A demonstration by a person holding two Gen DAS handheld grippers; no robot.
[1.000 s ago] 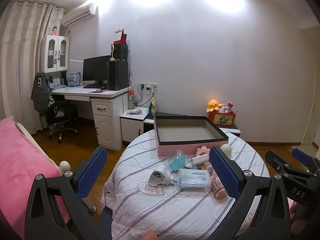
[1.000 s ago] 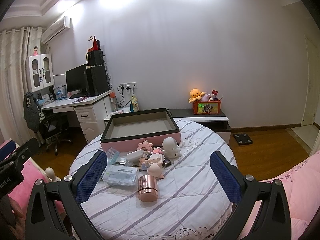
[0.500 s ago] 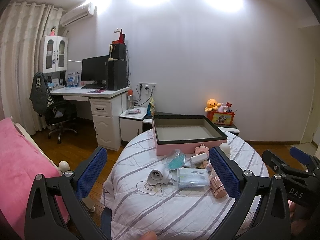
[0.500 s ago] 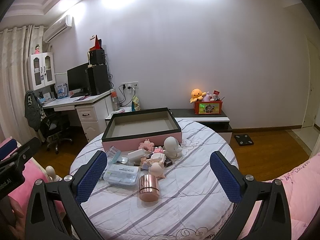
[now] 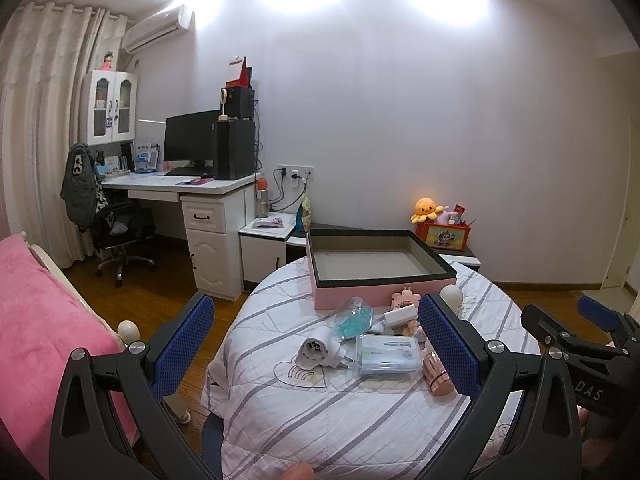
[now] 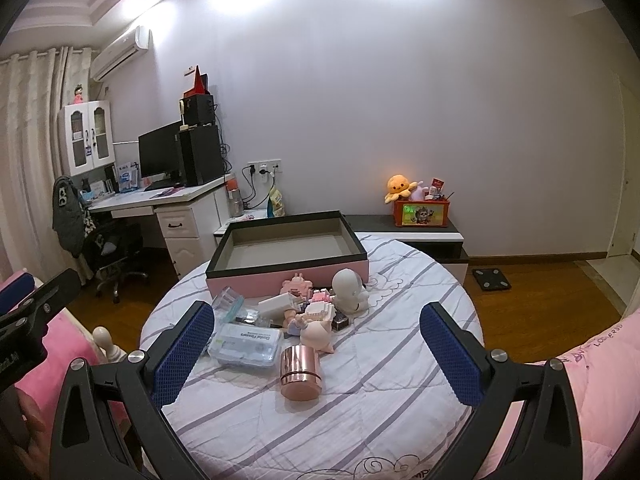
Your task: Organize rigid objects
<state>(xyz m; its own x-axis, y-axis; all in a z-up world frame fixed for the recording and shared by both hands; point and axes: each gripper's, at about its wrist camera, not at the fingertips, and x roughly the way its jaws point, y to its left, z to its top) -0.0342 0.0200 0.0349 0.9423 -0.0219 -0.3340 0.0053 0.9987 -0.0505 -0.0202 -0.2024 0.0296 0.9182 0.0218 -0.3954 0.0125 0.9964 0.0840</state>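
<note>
With both the left gripper [image 5: 316, 342] and the right gripper [image 6: 316, 350] spread wide and holding nothing, the copper jar [image 6: 300, 372] lies on the bench [image 6: 400, 392] before the empty box [image 6: 286, 254], nearer the right gripper, long axis pointing away.

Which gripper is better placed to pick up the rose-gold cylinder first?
Right gripper, probably: the cylinder lies nearly centred between its open jaws. In the left gripper's view it sits partly hidden behind one finger.
</note>
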